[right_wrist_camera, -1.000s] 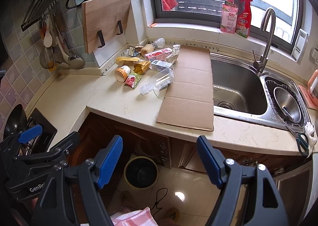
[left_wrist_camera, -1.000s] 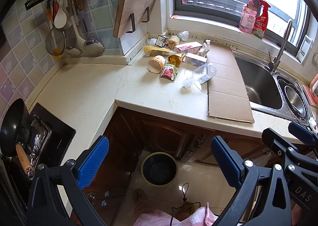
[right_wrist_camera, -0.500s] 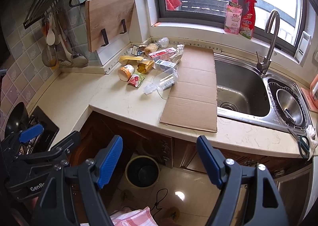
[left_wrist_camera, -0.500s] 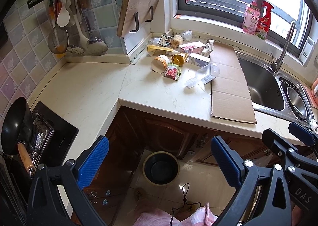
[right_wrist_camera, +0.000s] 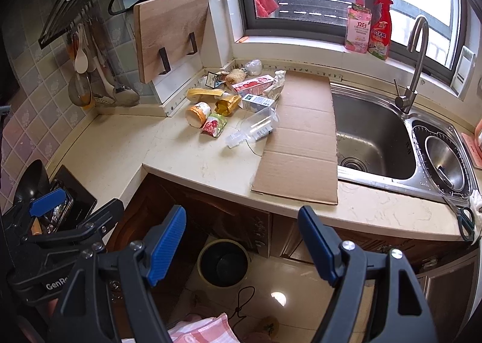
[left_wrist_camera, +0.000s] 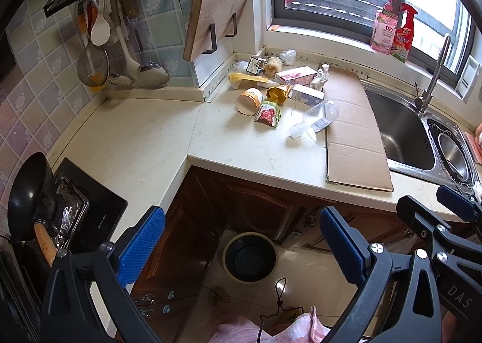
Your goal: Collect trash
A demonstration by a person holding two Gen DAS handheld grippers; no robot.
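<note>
A heap of trash lies in the counter's back corner: a clear plastic bottle, a red snack pouch, a paper cup on its side, a gold wrapper and small cartons. A flat cardboard sheet lies beside them. A dark round bin stands on the floor below the counter edge. My left gripper and right gripper both hang open and empty, well short of the counter, above the bin.
A steel sink with a tap sits to the right, scissors at its corner. A black pan rests on the hob at left. Utensils and a cutting board hang on the wall. Two bottles stand on the sill.
Both views have shifted slightly, so the counter and trash sit a little further right and lower in frame. Both grippers stay open; nothing on the counter has moved.
</note>
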